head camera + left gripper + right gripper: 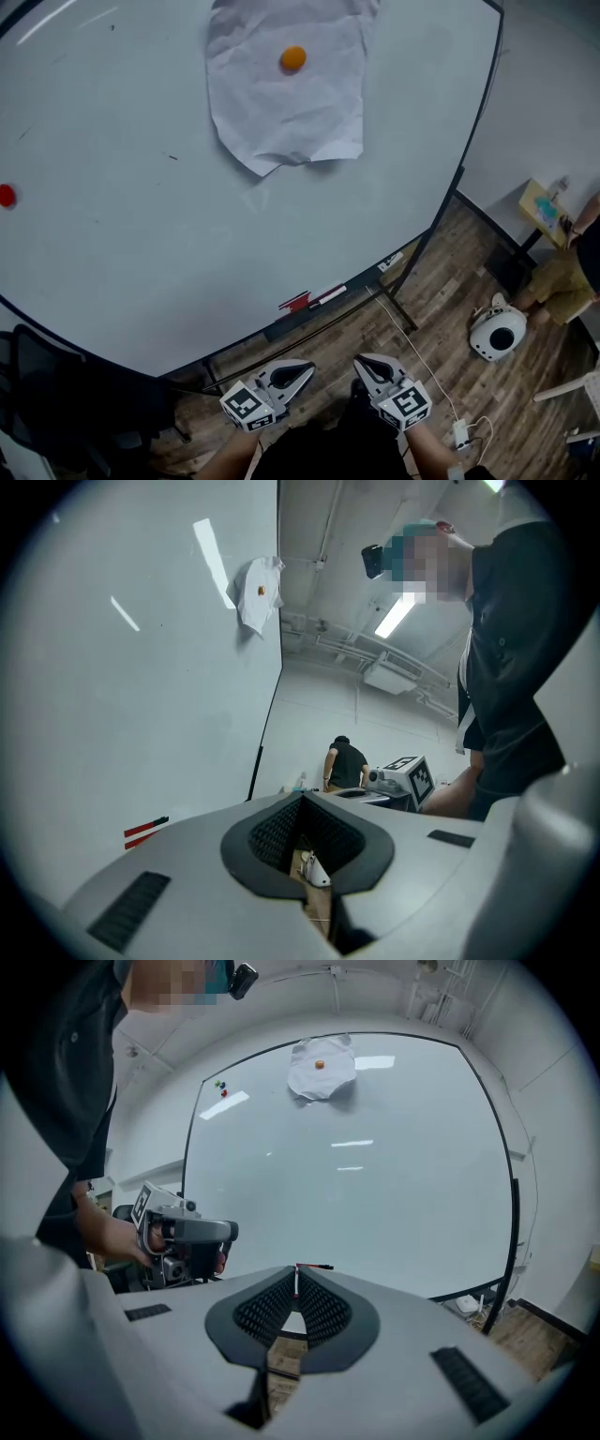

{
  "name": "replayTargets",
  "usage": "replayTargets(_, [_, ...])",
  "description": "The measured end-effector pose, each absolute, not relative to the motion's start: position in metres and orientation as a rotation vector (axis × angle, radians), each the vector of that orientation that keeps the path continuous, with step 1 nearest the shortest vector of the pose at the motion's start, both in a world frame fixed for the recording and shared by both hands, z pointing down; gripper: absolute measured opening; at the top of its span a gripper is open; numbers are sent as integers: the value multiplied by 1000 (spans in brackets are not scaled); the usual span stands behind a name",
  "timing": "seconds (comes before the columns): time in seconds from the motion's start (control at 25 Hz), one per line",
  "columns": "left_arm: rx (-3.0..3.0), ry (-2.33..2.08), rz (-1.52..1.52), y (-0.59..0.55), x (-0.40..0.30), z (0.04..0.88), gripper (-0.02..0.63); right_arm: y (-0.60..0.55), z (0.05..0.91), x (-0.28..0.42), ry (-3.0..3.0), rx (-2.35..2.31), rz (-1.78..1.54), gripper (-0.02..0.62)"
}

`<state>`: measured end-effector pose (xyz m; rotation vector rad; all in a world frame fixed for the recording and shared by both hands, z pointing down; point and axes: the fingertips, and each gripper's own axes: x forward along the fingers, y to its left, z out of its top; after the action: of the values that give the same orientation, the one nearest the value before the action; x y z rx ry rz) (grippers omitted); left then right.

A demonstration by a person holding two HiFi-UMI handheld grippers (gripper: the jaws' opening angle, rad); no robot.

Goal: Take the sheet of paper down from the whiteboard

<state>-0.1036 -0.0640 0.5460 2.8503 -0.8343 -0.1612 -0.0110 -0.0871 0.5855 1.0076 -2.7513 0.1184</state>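
A crumpled white sheet of paper (286, 89) hangs high on the whiteboard (141, 234), pinned by an orange round magnet (292, 58). The sheet of paper (320, 1069) and its magnet (320, 1064) show far off in the right gripper view, and the sheet of paper (257, 594) shows near the board's edge in the left gripper view. My left gripper (302, 374) and right gripper (366, 367) are low in front of the board, well below the sheet, side by side. Both are shut with nothing between the jaws.
A red magnet (7, 195) sits at the board's left; red and dark markers (309, 299) lie on its tray. The board's stand legs (398, 305), a white device (497, 333), a cable and plug (461, 431) are on the wooden floor. A person crouches at right (567, 272).
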Motion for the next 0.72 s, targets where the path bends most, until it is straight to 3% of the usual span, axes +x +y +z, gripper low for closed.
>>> replayTargets(0.72, [2771, -1174, -153, -181, -60, 520, 11, -214, 576, 16, -2908, 651, 44, 23])
